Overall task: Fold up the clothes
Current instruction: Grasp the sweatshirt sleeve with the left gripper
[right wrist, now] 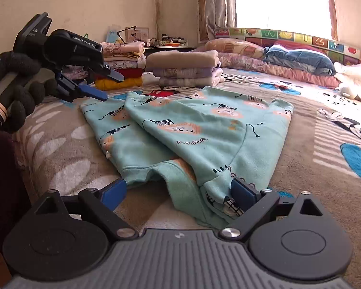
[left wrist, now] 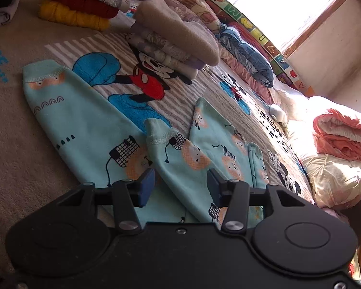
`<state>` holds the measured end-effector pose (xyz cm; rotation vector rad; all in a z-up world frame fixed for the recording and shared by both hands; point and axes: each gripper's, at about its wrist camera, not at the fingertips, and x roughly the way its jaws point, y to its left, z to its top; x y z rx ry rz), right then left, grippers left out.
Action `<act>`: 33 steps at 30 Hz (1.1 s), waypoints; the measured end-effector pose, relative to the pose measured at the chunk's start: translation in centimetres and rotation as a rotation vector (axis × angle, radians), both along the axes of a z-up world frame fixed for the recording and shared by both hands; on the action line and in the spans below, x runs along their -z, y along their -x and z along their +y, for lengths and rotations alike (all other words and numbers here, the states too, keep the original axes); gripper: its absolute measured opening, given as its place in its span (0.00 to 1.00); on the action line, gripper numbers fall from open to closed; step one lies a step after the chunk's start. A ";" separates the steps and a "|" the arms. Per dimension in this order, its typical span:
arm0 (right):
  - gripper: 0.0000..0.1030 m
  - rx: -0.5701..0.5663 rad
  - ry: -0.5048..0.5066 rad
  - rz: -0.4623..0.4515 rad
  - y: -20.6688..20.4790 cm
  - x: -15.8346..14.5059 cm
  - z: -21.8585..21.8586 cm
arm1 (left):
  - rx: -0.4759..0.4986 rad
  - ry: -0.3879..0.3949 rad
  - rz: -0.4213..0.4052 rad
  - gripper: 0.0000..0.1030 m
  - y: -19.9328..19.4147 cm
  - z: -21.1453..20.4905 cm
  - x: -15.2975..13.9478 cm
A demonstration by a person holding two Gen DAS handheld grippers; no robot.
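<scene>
A mint-green child's garment with orange lion prints [right wrist: 204, 130] lies spread on the bed blanket [right wrist: 300, 163]. In the left wrist view the garment [left wrist: 89, 130] shows two sleeves or legs pointing away. My left gripper [left wrist: 180, 185] is open and hovers just above the garment's near part, holding nothing. It also shows in the right wrist view [right wrist: 108, 86], open, over the garment's far left corner. My right gripper [right wrist: 178, 192] is open at the garment's near edge, with a fold of cloth lying between its fingers and against the right pad [right wrist: 243, 192].
Two stacks of folded clothes stand at the back: a red and yellow stack [right wrist: 125, 72] and a beige and lilac stack [right wrist: 187, 69]. Pillows and quilts [right wrist: 298, 57] line the window side. A pink bundled quilt [left wrist: 344, 134] lies at the right.
</scene>
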<state>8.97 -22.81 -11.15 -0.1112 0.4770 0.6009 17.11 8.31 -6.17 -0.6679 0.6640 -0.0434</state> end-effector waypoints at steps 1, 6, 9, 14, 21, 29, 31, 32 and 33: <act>0.92 0.002 -0.008 0.004 0.0 -0.1 0.0 | -0.010 0.002 0.001 0.45 -0.2 0.2 0.2; 0.90 0.011 -0.050 0.004 0.0 -0.4 -0.7 | -0.039 0.039 0.028 0.44 -2.2 1.3 1.7; 0.90 0.009 -0.040 -0.009 0.2 -0.4 -0.7 | -0.050 0.019 0.080 0.44 -3.5 1.1 2.8; 0.90 0.003 -0.044 -0.013 0.2 -0.3 -1.0 | -0.053 0.017 0.044 0.14 -3.9 0.5 2.5; 0.90 0.003 -0.058 -0.022 0.1 -0.5 -1.6 | -0.003 0.012 -0.068 0.03 -5.2 -2.0 -1.8; 0.90 -0.005 -0.074 -0.013 0.2 -0.5 -2.1 | 0.088 0.023 -0.148 0.02 -8.7 -7.0 -6.0; 0.90 -0.007 -0.083 -0.005 0.1 -0.4 -2.3 | 0.103 0.026 -0.156 0.02 -9.6 -8.1 -6.5; 0.90 -0.008 -0.087 -0.002 0.1 -0.3 -2.3 | 0.110 0.024 -0.159 0.02 -10.1 -8.6 -6.7; 0.90 -0.009 -0.088 -0.001 0.2 -0.3 -2.4 | 0.114 0.020 -0.161 0.02 -10.6 -9.2 -6.9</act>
